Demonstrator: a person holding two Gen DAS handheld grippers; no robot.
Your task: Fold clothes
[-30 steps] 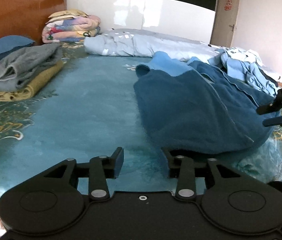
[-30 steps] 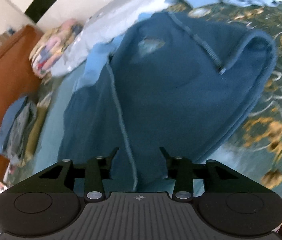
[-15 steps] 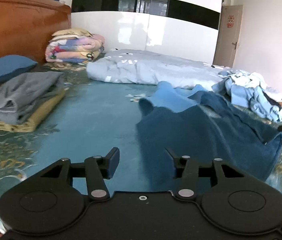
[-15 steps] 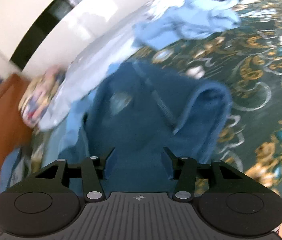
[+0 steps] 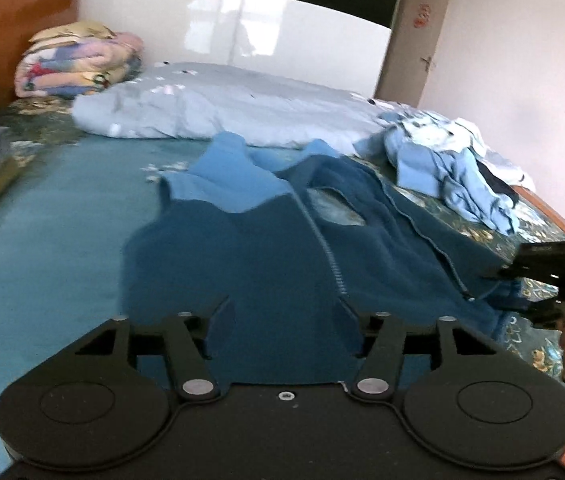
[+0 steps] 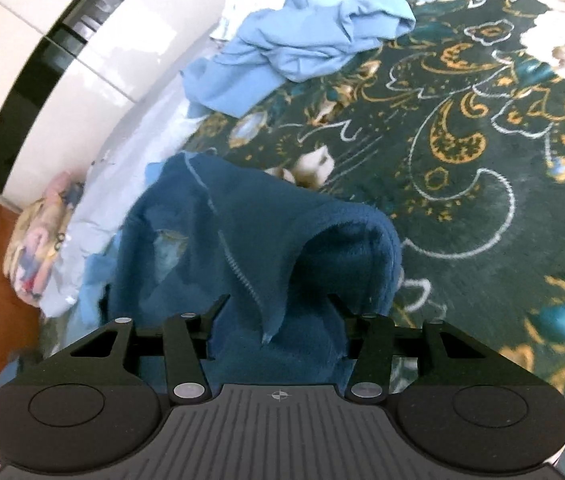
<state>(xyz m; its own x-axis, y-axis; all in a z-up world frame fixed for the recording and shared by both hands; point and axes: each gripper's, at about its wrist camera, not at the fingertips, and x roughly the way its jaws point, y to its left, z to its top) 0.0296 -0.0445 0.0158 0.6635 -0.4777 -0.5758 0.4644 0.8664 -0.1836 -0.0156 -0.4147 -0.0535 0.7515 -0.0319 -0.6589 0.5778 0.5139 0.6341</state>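
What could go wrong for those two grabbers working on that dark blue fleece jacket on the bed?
1. The left gripper has jaws opening with the blue fleece jacket between them, so that hem may drop and the fold come out uneven.
2. The right gripper has a bunched flap between its jaws; the zipper edge is already curled, so a crooked crease may set in.
3. The loose light blue clothes lie close by; a wide swing could drag them in.

Jacket [image 5: 266,264] lies on bed [image 5: 50,248], quilt [image 5: 234,112] behind, clothes [image 5: 454,168] right.
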